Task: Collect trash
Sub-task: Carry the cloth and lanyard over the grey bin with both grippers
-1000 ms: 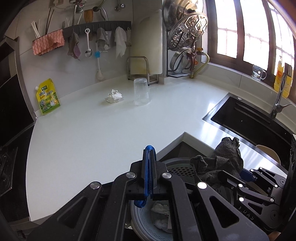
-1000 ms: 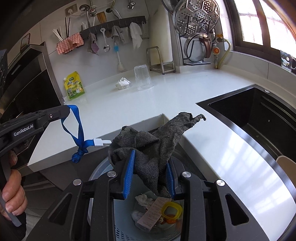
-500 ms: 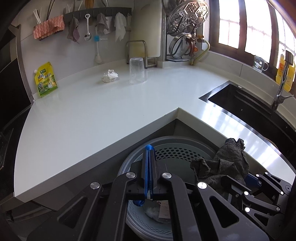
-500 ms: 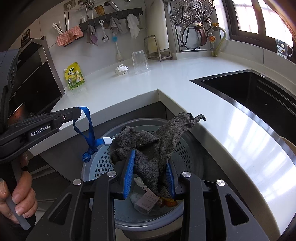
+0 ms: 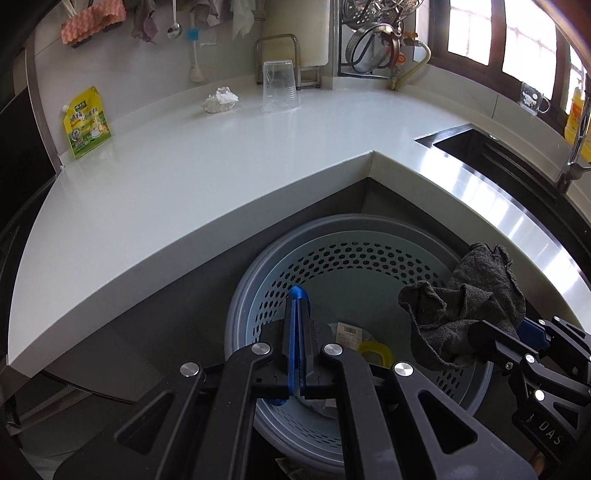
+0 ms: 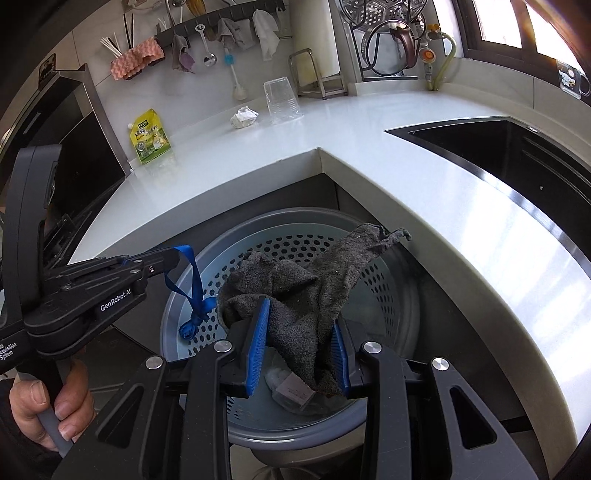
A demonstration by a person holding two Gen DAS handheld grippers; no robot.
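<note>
My right gripper point(image 6: 301, 343) is shut on a dark grey rag point(image 6: 310, 288) and holds it over the round grey perforated bin point(image 6: 402, 295). The rag also shows at the right of the left wrist view point(image 5: 465, 314). The bin point(image 5: 251, 295) stands below the counter's inner corner and holds paper scraps and a yellow-rimmed lid point(image 5: 375, 352). My left gripper point(image 5: 297, 295) is shut and empty over the bin's left side. A crumpled white tissue point(image 5: 220, 100) and an upturned clear plastic cup point(image 5: 279, 86) sit at the back of the white counter.
A yellow-green pouch point(image 5: 86, 123) leans on the back wall at left. The black sink point(image 6: 517, 155) lies to the right. Utensils and cloths hang on a wall rail point(image 6: 221, 22). A dish rack point(image 5: 373, 37) stands at the back.
Both grippers have dropped from counter level to just above the bin. The right gripper still holds the rag. The left gripper stays shut.
</note>
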